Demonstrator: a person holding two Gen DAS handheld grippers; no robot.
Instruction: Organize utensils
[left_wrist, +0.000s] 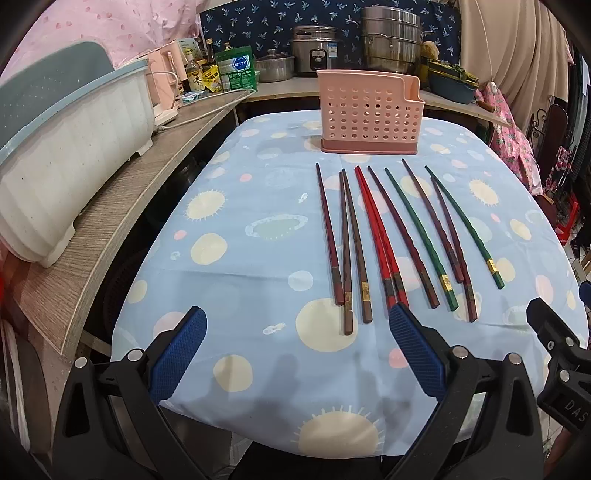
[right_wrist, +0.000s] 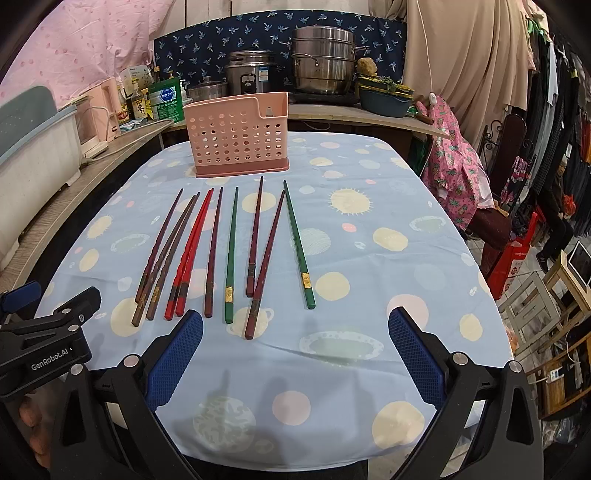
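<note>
Each set of tongs is built from black plastic arms in a forked, triangular-braced shape, tipped with blue pads (left_wrist: 417, 354) whose faces are embossed with a fine diamond grid. Round silver screws (right_wrist: 458, 359) are set at the pivots. On the left tongs (right_wrist: 55, 332), white lettering is printed along the black body ("GenRobot.AI"); on the right tongs (left_wrist: 561, 376) only "DAS" can be read.

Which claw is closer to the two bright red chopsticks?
Left. The left claw has one finger right at the red chopsticks' near ends. The right claw sits farther to their right.
</note>
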